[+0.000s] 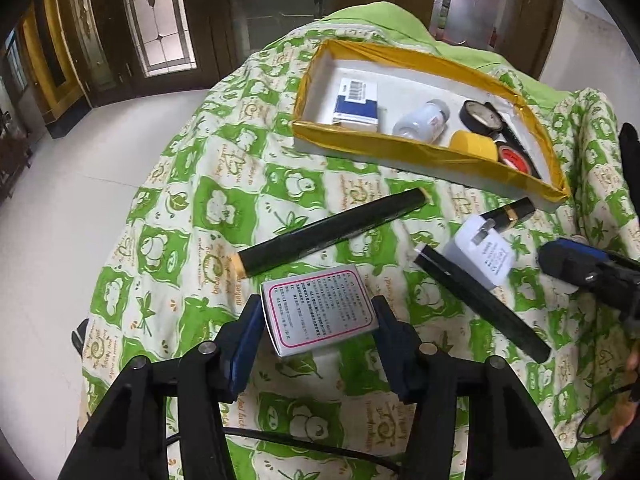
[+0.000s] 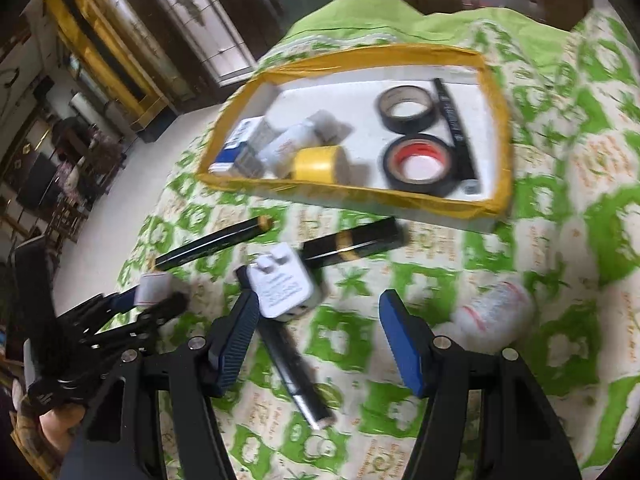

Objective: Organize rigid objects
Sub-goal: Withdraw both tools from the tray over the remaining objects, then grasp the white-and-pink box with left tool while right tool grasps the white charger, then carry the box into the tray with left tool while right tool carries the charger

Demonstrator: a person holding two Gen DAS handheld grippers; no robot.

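My left gripper (image 1: pixel 318 308) is shut on a small silver box (image 1: pixel 320 304) with a pink-framed label, its blue pads against both long sides. From the right wrist view that gripper (image 2: pixel 160 296) shows at the left with the box (image 2: pixel 154 288) at its tips. My right gripper (image 2: pixel 319 304) stands open above the cloth, its left finger beside a white plug charger (image 2: pixel 284 284) that lies on a black stick (image 2: pixel 296 376). A white tray edged in yellow tape (image 1: pixel 400 152) holds a blue-white box (image 1: pixel 356 104), a white bottle (image 1: pixel 424 118) and tape rolls (image 2: pixel 416 164).
On the green-and-white cloth (image 1: pixel 224 200) lie a long black stick (image 1: pixel 332 232), a black-and-gold tube (image 2: pixel 352 244) and a white bottle (image 2: pixel 496 308). The cloth drops off to white floor (image 1: pixel 60 220) on the left. A person's hand (image 2: pixel 60 424) holds the left tool.
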